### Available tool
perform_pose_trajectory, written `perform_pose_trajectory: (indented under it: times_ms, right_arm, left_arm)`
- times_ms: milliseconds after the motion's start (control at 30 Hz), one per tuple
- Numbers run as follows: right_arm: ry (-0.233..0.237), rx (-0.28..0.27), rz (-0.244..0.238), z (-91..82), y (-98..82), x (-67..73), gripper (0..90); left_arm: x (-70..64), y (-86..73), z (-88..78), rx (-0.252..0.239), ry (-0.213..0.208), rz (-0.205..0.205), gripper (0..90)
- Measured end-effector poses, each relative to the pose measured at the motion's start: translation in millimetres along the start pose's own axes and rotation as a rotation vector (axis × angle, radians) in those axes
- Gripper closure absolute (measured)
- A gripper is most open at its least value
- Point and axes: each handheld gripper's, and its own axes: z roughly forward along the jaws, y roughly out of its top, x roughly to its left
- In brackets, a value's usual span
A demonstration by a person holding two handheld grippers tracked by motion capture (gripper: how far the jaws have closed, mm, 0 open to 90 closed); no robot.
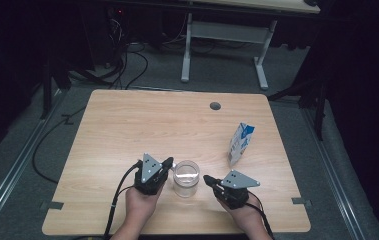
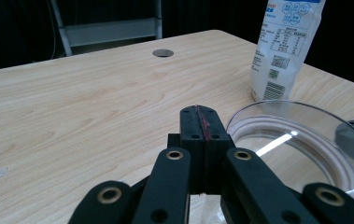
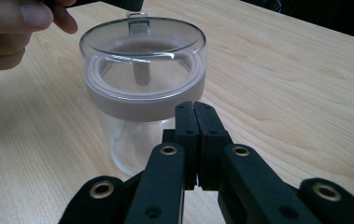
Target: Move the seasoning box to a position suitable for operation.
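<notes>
Nearest the camera, at the bottom edge of the high view: two forearms, one hand wrapped around each tool. Left gripper (image 1: 167,162) pointed up and to the right, jaws pressed together with nothing between them, tips just beside the jar's left side. Right gripper (image 1: 207,178) pointed left, jaws likewise pressed together and empty, tips just short of the jar's right side. Contact with the glass not possible to confirm on either side.

Between the two tools, near the front edge of the wooden table (image 1: 127,125): a clear jar (image 1: 186,178), upright, capped by a transparent lid (image 3: 143,42) with a pale sealing ring beneath its rim. Apparently empty. Probably glass or hard plastic: rigid, smooth, likely slippery under hard pads, breakable if tipped or dropped, and fairly light while empty. Best hold judged to be across the body just under the sealing ring, where the wall ran straight; for the lid, a pinch across its rim from opposite sides, with the other tool steadying the body.

Farther back and to the right, well apart from the jar: a white and blue carton (image 1: 240,143), upright. Beyond that, a round cable hole (image 1: 215,106) near the far edge. Past the table, grey floor, loose cables and the legs of another desk in shadow.
</notes>
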Motion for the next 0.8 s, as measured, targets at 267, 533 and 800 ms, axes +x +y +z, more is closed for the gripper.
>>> perform_pose_trajectory:
  times_ms: [267,533,800]
  right_arm:
    - [0.002,-0.005,-0.003,-0.3,0.5,0.2,88.4]
    - [0.024,-0.045,-0.012,-3.2,7.9,8.4,88.6]
    - [0.041,-0.054,-0.033,-0.1,12.9,16.9,90.0]
  left_arm:
    - [1.1,-1.5,0.8,0.007,0.004,-0.006,90.0]
    - [1.2,-1.8,0.6,0.002,0.001,-0.010,90.0]
    - [2.0,-2.2,0.7,-0.001,-0.003,-0.014,90.0]
